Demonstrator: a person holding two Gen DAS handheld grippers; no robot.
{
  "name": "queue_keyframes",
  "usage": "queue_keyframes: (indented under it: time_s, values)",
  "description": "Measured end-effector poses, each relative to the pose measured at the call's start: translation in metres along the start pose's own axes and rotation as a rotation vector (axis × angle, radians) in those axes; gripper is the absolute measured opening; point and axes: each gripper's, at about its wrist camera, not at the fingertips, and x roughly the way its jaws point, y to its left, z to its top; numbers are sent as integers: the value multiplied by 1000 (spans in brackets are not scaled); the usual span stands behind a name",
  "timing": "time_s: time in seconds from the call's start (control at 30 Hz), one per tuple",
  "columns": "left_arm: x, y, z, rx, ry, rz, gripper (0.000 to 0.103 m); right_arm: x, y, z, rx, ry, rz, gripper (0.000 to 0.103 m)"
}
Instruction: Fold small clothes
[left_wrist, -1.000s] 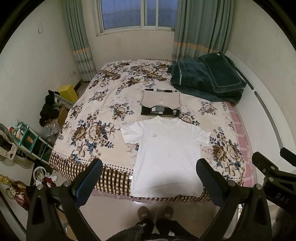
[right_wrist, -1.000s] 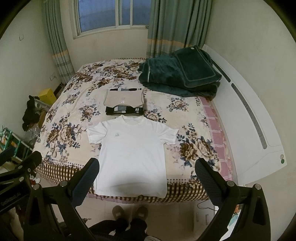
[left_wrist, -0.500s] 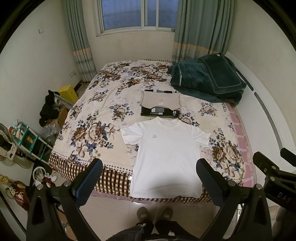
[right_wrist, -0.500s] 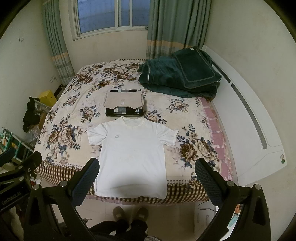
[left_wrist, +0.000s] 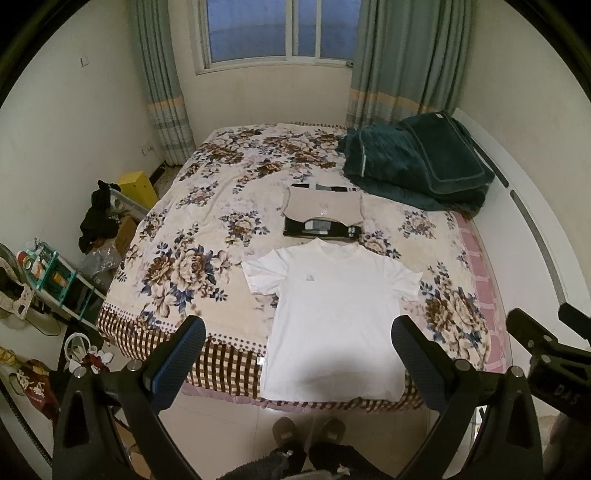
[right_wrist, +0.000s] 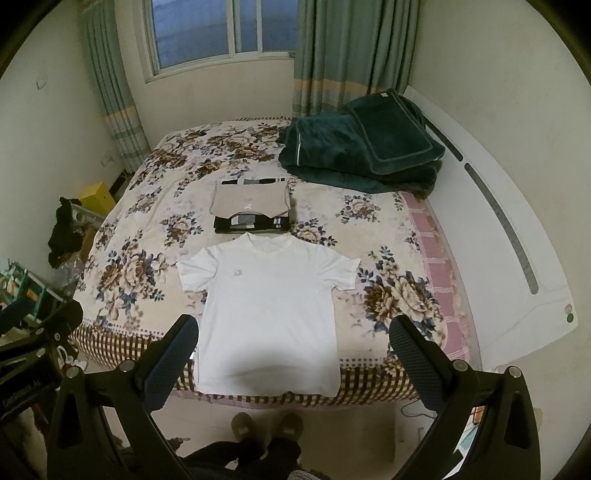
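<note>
Honestly, several things are hard for me to read from up here: the small grey emblem on the chest of the white T-shirt (left_wrist: 334, 314) is too tiny to make out, and the folded clothes (left_wrist: 324, 218) beyond its collar show only a beige top layer over black pieces, so I cannot tell how many garments are stacked. My lower frame hides the floor behind the gripper bodies, with only a pair of slippers (right_wrist: 266, 424) showing. The T-shirt lies flat, front up, on the floral bedspread (left_wrist: 177, 266), its hem at the checked near edge of the bed. I hold the left gripper (left_wrist: 297, 349) high above that edge, fingers spread wide and grasping nothing, and the right gripper (right_wrist: 293, 345) the same way beside it, jaws parted and well clear of the cloth. A dark green quilt (right_wrist: 364, 147) sits folded at the far right corner.
</note>
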Motion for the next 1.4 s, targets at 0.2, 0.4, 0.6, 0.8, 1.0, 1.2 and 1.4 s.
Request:
queue_keyframes:
  time_s: [0.2,0.4,0.6,0.8,1.0,1.2,1.4]
  values:
    - [63,13,10,-4,-44,79,103,78,-23,10,132,29,-58,103]
    - [161,13,10,24,7,99,103,202,-71,5,291,132,-131,103]
    - [272,-6,7,57,50,149,103,351,-144,-16,411,259,-193,103]
    - [387,-28,6,34,145,211,103,518,-225,-40,608,388,-95,103]
    - [501,-44,-6,-7,275,260,103,675,-273,-69,791,442,-3,87]
    - [589,-53,-25,-49,352,265,103,789,-289,-116,1100,466,155,81]
    - [625,-52,-38,-94,377,218,103,820,-280,-134,1278,292,234,41]
